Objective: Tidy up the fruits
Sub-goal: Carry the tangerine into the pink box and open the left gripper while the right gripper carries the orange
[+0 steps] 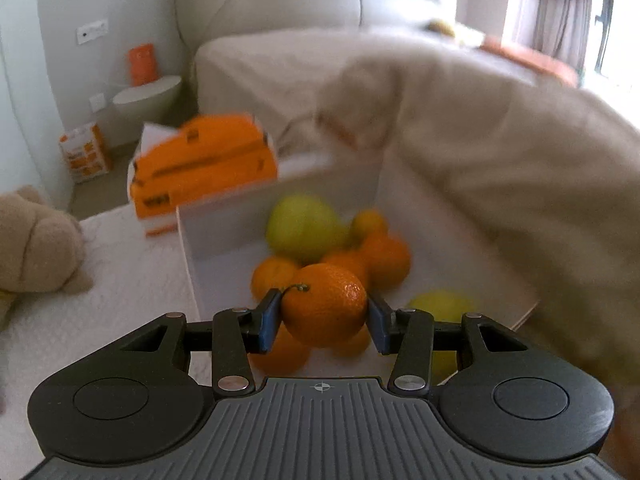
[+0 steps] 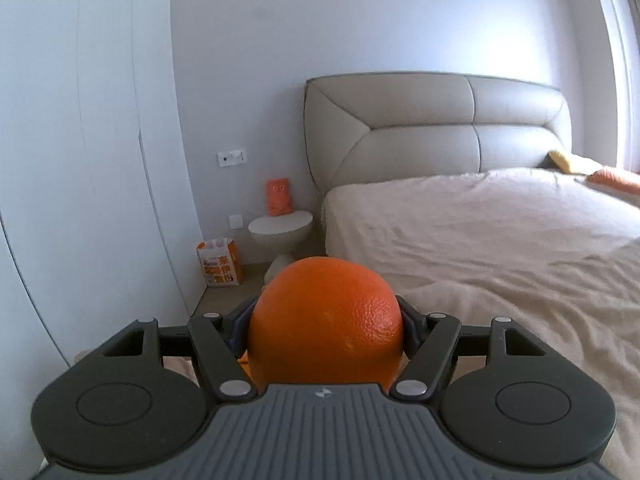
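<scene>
two grippers, each clamped on a piece of fruit. left gripper (image 1: 324, 322): jaws pressed against both sides of a small orange with a stem (image 1: 325, 305), blue pads (image 1: 269, 320) touching its skin left and right, held above the open white box (image 1: 280, 200). inside the box, blurred: several more oranges (image 1: 384, 258) heaped together, a green-yellow apple (image 1: 302, 226) behind them against the far wall, a yellow fruit (image 1: 444, 306) near the right front corner. just behind the box on the left, an orange-and-white carton (image 1: 204, 168), tilted, also blurred. beige plush toy (image 1: 36, 248) at the left edge, resting on a white fuzzy surface (image 1: 132, 280) that carries the box too. beige blanket (image 1: 500, 168) bunched up along the right side of the box.

right gripper (image 2: 325, 328): jaws closed on a large orange (image 2: 325, 320), wider than the other one, filling the gap between the fingers and hiding most of the pads. beyond it, a bed (image 2: 480, 232) with a padded beige headboard (image 2: 432, 128), cream cover rumpled. beside the bed, a small round white side table (image 2: 280, 226) with an orange object (image 2: 278, 196) standing on it. orange-and-white paper bag (image 2: 220, 266) on the floor near the wall. white wall outlet (image 2: 232, 157) above the table. yellow and orange cushions (image 2: 576, 166) at the far right edge of the bed.
</scene>
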Motion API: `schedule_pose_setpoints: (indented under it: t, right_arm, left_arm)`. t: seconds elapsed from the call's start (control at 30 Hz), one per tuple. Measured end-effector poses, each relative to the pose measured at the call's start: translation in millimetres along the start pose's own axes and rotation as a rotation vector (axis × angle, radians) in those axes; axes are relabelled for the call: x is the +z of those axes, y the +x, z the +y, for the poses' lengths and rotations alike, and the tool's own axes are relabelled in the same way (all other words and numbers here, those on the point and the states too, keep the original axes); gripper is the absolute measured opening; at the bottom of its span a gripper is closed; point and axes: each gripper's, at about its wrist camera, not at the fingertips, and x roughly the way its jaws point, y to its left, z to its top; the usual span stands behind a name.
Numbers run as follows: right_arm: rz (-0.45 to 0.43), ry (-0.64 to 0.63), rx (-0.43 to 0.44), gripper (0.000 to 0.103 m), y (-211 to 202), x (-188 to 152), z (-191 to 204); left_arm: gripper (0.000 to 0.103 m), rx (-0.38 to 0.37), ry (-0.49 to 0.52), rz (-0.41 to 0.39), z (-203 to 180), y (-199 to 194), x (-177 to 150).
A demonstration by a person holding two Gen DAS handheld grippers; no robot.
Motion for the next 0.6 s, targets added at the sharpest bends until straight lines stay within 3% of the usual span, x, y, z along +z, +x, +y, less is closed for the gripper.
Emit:
schedule_pose_setpoints:
  t: [0.13,0.4,0.53,0.6]
  right_arm:
    - [0.019,0.001,0.016,0.069,7.2,-6.7,-3.0]
    - [0.046,0.008,0.031,0.069,19.5,-14.0,-2.6]
    - [0.06,-0.007,0.032,0.069,23.4,-17.6,3.4]
    - [0.068,-0.009,0.037,0.069,26.8,-18.9,5.0]
  left_arm:
    - [0.053,0.044,0.083,0.025,-6.6,15.5,-8.6]
    - [0.055,0.02,0.035,0.026,5.8,6.2,-0.9]
    - [0.049,0.058,0.011,-0.004,14.7,3.1,1.2]
    - [0.048,0.043,0.004,-0.002,19.1,3.6,2.2]
